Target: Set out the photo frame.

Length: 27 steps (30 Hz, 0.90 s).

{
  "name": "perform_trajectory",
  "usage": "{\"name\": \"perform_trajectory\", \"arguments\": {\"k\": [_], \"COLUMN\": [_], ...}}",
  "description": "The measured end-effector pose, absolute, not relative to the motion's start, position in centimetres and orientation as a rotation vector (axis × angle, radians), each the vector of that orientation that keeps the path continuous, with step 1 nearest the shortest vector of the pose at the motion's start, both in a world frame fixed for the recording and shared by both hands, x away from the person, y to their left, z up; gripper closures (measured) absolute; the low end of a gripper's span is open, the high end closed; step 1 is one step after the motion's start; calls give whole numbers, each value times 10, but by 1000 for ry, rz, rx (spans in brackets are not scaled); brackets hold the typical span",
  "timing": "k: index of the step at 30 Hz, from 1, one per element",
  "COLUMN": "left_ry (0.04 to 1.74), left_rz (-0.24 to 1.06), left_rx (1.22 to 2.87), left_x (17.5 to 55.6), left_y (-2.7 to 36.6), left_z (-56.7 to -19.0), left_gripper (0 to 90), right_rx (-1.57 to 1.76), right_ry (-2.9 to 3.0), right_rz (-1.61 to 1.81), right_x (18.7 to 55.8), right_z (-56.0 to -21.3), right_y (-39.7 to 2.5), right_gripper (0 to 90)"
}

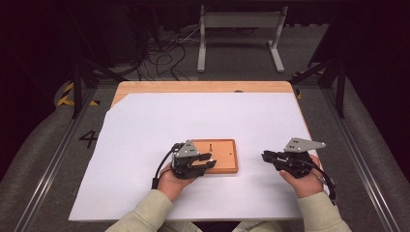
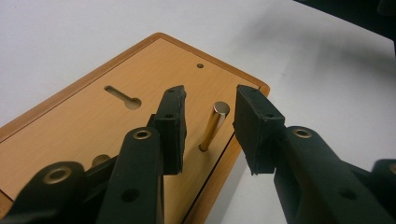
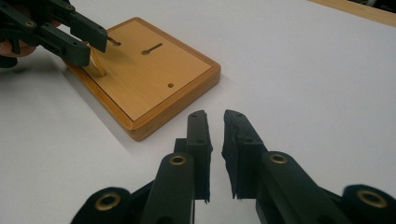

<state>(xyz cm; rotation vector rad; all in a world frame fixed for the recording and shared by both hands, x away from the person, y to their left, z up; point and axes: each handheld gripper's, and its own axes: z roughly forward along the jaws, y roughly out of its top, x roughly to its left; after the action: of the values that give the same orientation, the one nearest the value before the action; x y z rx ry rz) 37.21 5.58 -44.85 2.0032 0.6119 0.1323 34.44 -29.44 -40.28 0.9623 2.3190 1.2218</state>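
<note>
Jaws of your left gripper (image 2: 208, 123) stand apart, one either side of the brass pin (image 2: 214, 126), no contact visible on either pad. That pin stands upright in the wooden board (image 2: 84, 126), near the board's lower right edge in the left gripper view, leaning slightly in frame; its foot is clear, its top end shiny. A keyhole slot (image 2: 122, 97) sits upper left of it and a small round hole (image 2: 200, 66) near the far corner. Another round spot low on the board is half hidden behind the left jaw's arm, hard to name.

Your right gripper (image 3: 215, 154) has its jaws nearly together with a thin gap, nothing between them, over the white sheet (image 3: 303, 84) to the right of the board. In the right gripper view the board lies upper left, and the left gripper's tips cover most of the pin there.

High view: board lies centre frame, lower half; your left hand (image 1: 170, 181) and gripper overlap its left end, so the pin is too small to make out. Your right hand (image 1: 304, 181) is well apart at lower right. Table's wooden edge (image 1: 203, 87) shows beyond the sheet.
</note>
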Motion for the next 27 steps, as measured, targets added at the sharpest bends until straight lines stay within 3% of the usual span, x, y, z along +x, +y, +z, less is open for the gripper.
{"name": "perform_trajectory", "arguments": {"k": [14,17,22,25,27], "left_ry": [594,581,548,455,438], "left_rz": [129,168,210,338,328], "left_rx": [2086,2101,2116,2163,2152], "left_x": [374,372,370,364,365], "left_y": [48,47,46,42,44], "left_z": [-455,-455,-455,-455,-456], "left_gripper": [774,827,839,843,844], "right_rx": [956,953,957,953,952], "right_ry": [2323,2329,2331,2330,2330], "right_rz": [1220,1224,1227,1228,1229], "right_x": [345,345,345,345,345], "right_z": [-403,-404,-404,-404,-404], "right_y": [-294,-293,-294,-293,-294], "right_gripper": [799,798,796,795,795]}}
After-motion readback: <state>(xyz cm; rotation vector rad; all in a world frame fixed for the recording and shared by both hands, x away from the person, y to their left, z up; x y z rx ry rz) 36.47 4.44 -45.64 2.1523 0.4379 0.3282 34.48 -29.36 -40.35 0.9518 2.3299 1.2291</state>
